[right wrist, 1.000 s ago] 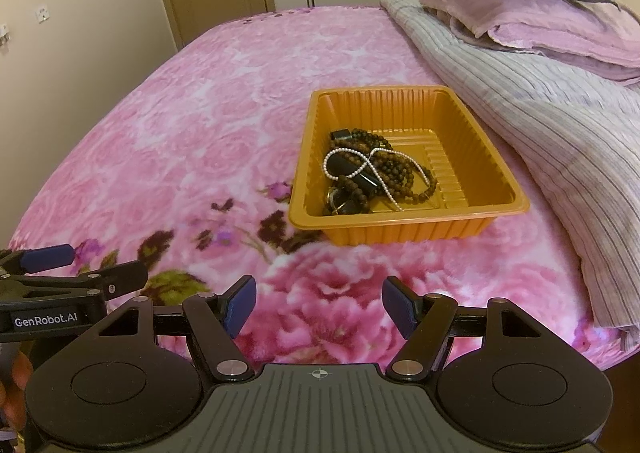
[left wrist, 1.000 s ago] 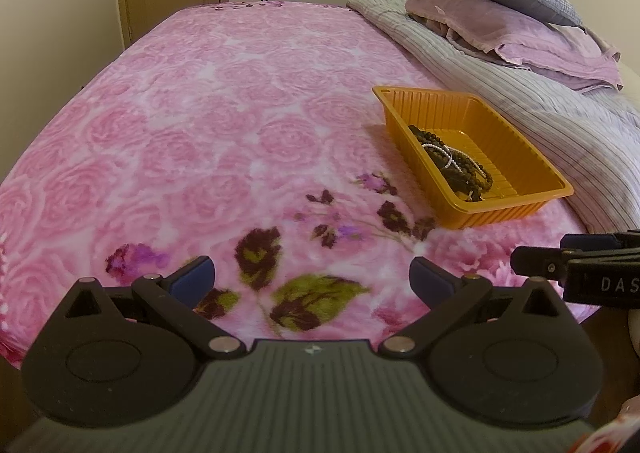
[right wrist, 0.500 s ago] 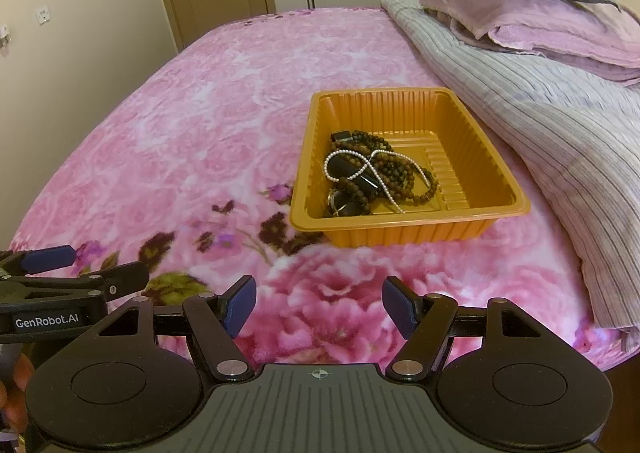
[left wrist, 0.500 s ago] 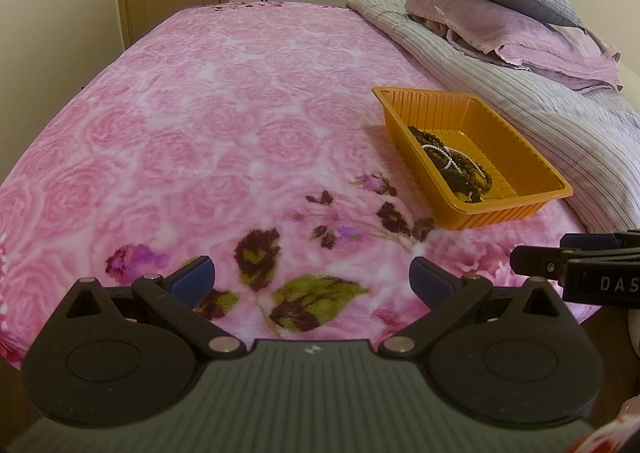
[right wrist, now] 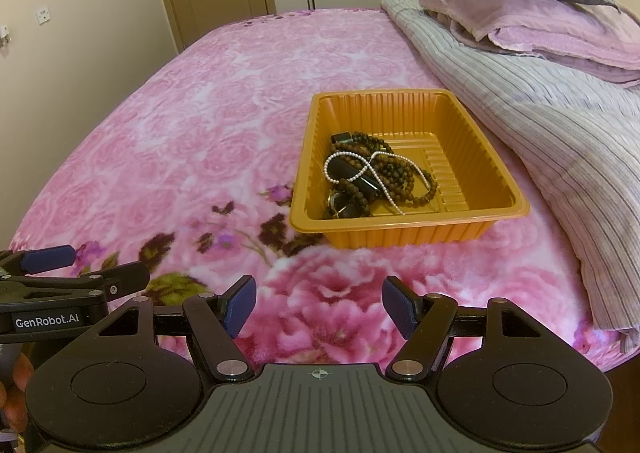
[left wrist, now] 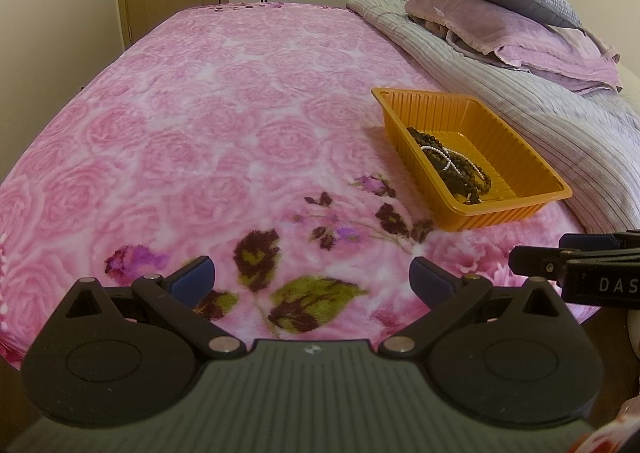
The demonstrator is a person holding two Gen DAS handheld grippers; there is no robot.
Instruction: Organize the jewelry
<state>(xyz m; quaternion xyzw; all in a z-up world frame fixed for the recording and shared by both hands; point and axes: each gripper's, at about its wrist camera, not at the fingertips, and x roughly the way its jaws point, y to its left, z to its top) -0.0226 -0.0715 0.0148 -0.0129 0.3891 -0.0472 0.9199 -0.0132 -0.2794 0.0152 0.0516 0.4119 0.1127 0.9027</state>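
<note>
Both your claws are spread wide with nothing in them, the left claw [left wrist: 312,277] and the right claw [right wrist: 319,305] low over the near edge of the bed [right wrist: 192,125]. The jewelry [right wrist: 372,177], dark beads, a pearl strand and small dark pieces, lies tangled in the orange tray [right wrist: 500,209]. That fits everything gathered, or awaiting sorting; nothing here settles which.
</note>
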